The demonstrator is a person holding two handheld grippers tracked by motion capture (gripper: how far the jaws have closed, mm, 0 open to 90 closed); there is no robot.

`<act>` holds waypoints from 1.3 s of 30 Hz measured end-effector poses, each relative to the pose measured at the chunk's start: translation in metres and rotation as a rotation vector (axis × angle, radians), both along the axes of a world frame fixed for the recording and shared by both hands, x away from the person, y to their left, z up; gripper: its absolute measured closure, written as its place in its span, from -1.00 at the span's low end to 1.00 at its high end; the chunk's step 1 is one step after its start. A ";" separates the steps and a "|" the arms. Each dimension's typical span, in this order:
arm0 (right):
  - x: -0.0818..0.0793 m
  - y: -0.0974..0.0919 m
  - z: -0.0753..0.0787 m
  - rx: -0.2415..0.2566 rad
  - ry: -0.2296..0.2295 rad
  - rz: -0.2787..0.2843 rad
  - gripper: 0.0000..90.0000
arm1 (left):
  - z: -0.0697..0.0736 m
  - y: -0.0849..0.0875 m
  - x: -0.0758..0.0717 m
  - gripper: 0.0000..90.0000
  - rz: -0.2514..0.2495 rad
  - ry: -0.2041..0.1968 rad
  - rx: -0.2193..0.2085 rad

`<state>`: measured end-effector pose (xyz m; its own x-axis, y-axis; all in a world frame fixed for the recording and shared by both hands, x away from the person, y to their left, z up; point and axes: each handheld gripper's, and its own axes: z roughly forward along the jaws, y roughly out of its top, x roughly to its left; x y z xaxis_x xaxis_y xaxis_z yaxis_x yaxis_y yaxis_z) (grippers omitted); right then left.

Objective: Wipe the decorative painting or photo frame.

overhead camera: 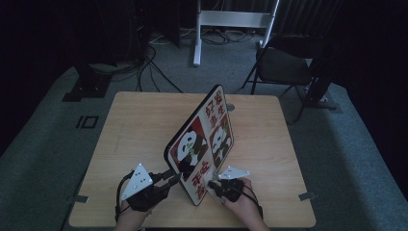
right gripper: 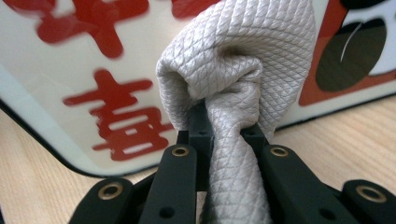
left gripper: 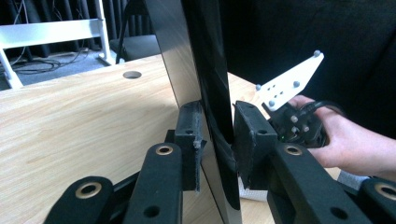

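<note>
Dim room, wooden table (overhead camera: 139, 125): a panda-printed tray (overhead camera: 204, 144) stands tilted on its near edge at the table's middle. Left gripper (overhead camera: 174, 178) clamps the tray's rim between its pads (left gripper: 250, 140). Right gripper (overhead camera: 210, 185) — jaws closed tight on a bunched grey cloth (right gripper: 233, 74) — presses the cloth against the tray's printed face.

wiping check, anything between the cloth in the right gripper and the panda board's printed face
Nothing visible does. The right gripper is shut on the grey cloth, whose bunched end sits right up against the printed face of the panda board. The left gripper clamps the board's edge, off to the side.
</note>
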<state>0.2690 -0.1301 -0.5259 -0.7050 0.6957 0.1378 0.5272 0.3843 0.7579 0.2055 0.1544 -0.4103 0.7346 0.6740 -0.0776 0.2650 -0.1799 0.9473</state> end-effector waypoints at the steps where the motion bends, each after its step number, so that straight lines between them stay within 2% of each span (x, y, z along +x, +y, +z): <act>1: 0.000 -0.001 -0.002 -0.004 0.005 -0.003 0.80 | 0.000 0.000 0.000 0.63 0.001 0.001 -0.002; 5: 0.001 -0.004 -0.010 -0.012 0.033 -0.012 0.80 | 0.000 0.000 0.000 0.63 -0.004 0.001 -0.004; 8: 0.000 -0.007 -0.005 0.005 0.031 -0.015 0.80 | 0.000 0.000 0.001 0.63 -0.003 0.002 -0.008; 11: -0.002 -0.008 0.017 0.050 -0.018 -0.009 0.80 | 0.000 0.000 0.001 0.63 -0.005 0.003 -0.009; 19: -0.005 0.000 0.102 0.214 -0.189 0.049 0.80 | -0.001 0.002 0.002 0.63 -0.012 0.012 -0.026; 22: -0.006 0.007 0.129 0.262 -0.240 0.076 0.80 | -0.001 0.003 0.002 0.62 -0.010 0.010 -0.033; 25: -0.005 0.015 0.150 0.289 -0.287 0.097 0.80 | 0.000 0.004 0.001 0.61 -0.011 0.004 -0.031; 29: -0.004 0.027 0.175 0.326 -0.335 0.124 0.80 | 0.002 0.006 0.000 0.62 -0.013 0.001 -0.031; 33: -0.004 0.041 0.193 0.346 -0.373 0.154 0.80 | 0.001 0.007 0.000 0.63 -0.011 0.005 -0.041; 36: -0.003 0.051 0.200 0.348 -0.384 0.175 0.80 | 0.002 0.008 -0.001 0.66 -0.015 0.005 -0.036; 39: -0.003 0.060 0.199 0.337 -0.380 0.195 0.80 | 0.002 0.009 -0.001 0.68 -0.020 0.002 -0.026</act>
<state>0.2660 -0.0705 -0.3273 -0.8601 0.5085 0.0413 0.1356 0.1498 0.9794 0.2050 0.1637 -0.4079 0.7475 0.6573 -0.0961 0.2635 -0.1606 0.9512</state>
